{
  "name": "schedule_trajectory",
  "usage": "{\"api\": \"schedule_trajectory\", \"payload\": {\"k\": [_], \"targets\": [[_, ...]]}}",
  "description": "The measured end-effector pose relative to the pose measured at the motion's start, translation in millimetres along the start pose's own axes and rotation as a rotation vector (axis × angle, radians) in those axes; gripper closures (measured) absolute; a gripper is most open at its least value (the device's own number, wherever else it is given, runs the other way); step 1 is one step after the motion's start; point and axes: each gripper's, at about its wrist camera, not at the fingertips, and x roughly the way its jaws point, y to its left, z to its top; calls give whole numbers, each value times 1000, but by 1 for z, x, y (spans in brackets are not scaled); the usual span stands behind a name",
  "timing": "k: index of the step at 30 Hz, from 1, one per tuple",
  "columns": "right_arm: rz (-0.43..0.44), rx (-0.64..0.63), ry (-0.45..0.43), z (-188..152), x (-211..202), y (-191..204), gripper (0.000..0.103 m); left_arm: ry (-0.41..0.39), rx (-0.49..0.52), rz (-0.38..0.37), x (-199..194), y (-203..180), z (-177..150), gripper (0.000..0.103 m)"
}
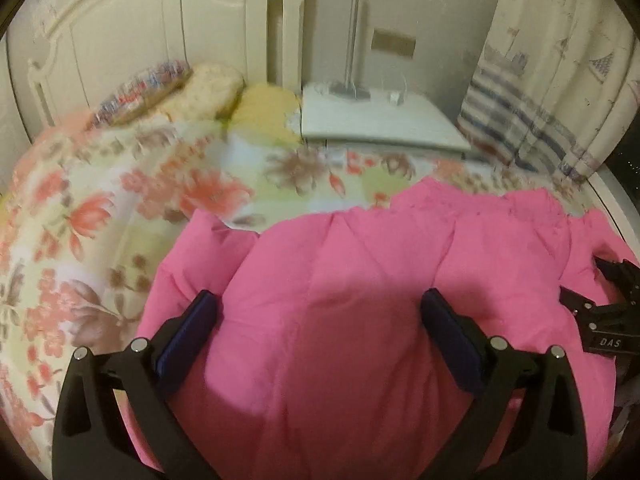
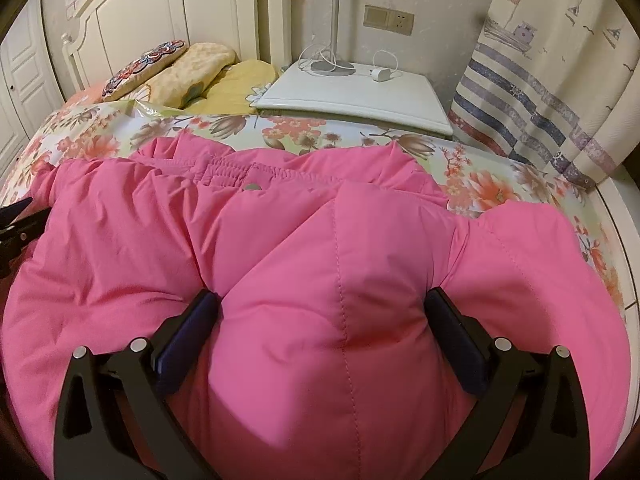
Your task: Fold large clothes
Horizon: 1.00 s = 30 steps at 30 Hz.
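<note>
A pink padded jacket lies on a floral bedspread. My left gripper has its jaws wide apart, with a thick puffy fold of the jacket bulging between the two dark pads. My right gripper stands the same way on another fold of the pink jacket, near a stitched seam. The jacket's elastic hem and a snap button show in the right wrist view. The right gripper's black body shows at the right edge of the left wrist view.
Pillows lie at the head of the bed by a cream headboard. A white bedside table holds a lamp base and charger. A striped curtain hangs at right. The bed's edge runs along the right.
</note>
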Motion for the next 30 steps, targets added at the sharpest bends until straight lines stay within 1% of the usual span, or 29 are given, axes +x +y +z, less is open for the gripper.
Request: {"api": "schedule_trajectory", "payload": {"k": [1, 3, 7, 12, 15, 19, 23, 25, 27, 28, 29, 30], "targets": [[0, 0, -3, -1, 0, 0, 4, -35, 2, -17, -8, 0, -2, 2], [1, 0, -5, -1, 0, 0, 4, -53, -6, -41, -13, 2, -2, 2], [8, 5, -4, 0, 1, 1, 4, 5, -43, -49, 3, 10, 1, 2], [8, 5, 0, 1, 3, 2, 4, 13, -28, -23, 9, 6, -2, 2], [3, 3, 8, 3, 5, 3, 4, 33, -37, -34, 20, 10, -2, 2], [1, 0, 20, 6, 8, 6, 4, 60, -70, -95, 32, 22, -3, 2], [14, 12, 19, 5, 8, 4, 4, 82, -90, -129, 39, 26, 2, 2], [17, 12, 17, 5, 7, 4, 4, 83, -105, -170, 39, 30, 1, 2], [16, 8, 10, 5, 6, 5, 4, 98, -148, -209, 37, 37, 1, 2], [22, 9, 10, 4, 6, 4, 4, 105, -174, -205, 33, 40, 1, 2], [32, 9, 13, 5, 6, 2, 4, 109, -200, -179, 27, 43, 0, 6], [53, 13, 25, 6, 5, -1, 4, 104, -231, -136, 13, 44, -3, 10]]}}
